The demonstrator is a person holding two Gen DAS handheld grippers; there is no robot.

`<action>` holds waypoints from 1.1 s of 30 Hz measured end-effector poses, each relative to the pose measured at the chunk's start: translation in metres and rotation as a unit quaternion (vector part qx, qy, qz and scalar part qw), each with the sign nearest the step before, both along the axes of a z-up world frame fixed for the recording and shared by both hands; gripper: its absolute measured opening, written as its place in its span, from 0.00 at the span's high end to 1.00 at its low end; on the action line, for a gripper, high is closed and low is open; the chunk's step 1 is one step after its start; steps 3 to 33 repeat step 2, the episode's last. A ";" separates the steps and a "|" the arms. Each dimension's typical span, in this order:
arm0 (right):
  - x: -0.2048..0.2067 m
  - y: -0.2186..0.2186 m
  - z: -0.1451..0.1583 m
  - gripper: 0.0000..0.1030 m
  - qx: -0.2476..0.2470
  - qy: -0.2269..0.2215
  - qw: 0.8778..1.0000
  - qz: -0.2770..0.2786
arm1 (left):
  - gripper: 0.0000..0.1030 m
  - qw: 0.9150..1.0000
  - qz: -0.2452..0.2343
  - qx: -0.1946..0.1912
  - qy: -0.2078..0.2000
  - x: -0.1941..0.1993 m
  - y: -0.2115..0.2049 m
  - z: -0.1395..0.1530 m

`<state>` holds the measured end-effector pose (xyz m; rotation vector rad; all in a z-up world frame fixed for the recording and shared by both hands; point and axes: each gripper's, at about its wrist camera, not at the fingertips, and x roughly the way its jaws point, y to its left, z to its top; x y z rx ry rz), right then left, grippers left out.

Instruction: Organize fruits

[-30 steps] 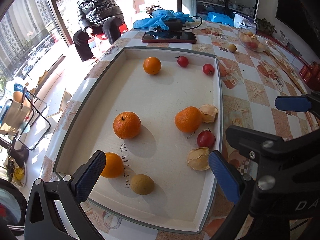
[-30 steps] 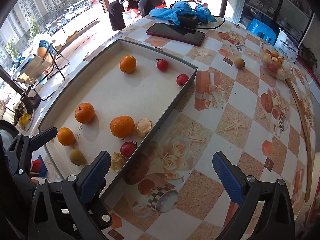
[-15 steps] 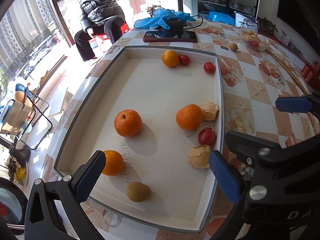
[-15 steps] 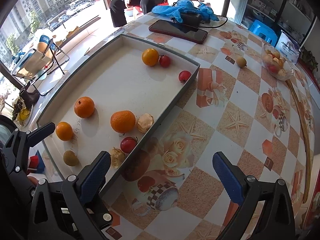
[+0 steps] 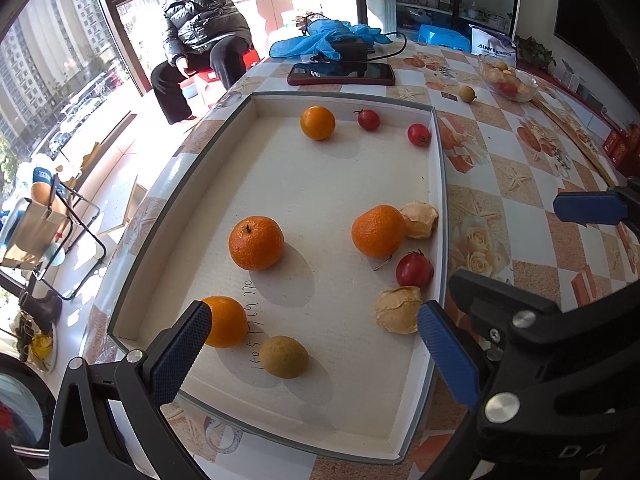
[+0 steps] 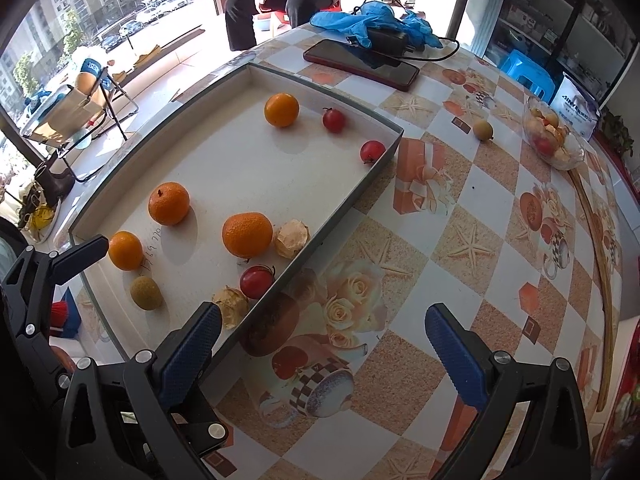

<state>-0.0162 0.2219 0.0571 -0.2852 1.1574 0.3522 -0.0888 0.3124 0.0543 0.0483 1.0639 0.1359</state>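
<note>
Sunlit tiled table (image 6: 496, 208) carrying a shallow white tray (image 5: 439, 184), walls low all round. Inside: four oranges, one (image 5: 256, 243) mid-floor with bare floor around it, another (image 5: 378, 230) touching a husked fruit (image 5: 420, 220) by the right wall; small red fruits (image 5: 414, 269) near that wall. Left gripper (image 5: 312, 344) wide open, empty, over the near edge. Right gripper (image 6: 320, 354) equally agape, holding nothing, above open tabletop beside the tray.

Four oranges (image 5: 256, 243), three red fruits (image 5: 414, 268), brown fruit (image 5: 283, 356), loose in shallow tray (image 5: 176, 168)
</note>
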 end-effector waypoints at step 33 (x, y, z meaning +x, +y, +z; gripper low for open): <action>0.000 0.000 0.000 0.01 0.001 0.000 1.000 0.000 | 0.00 1.000 -0.002 -0.003 0.001 -0.001 0.000 0.000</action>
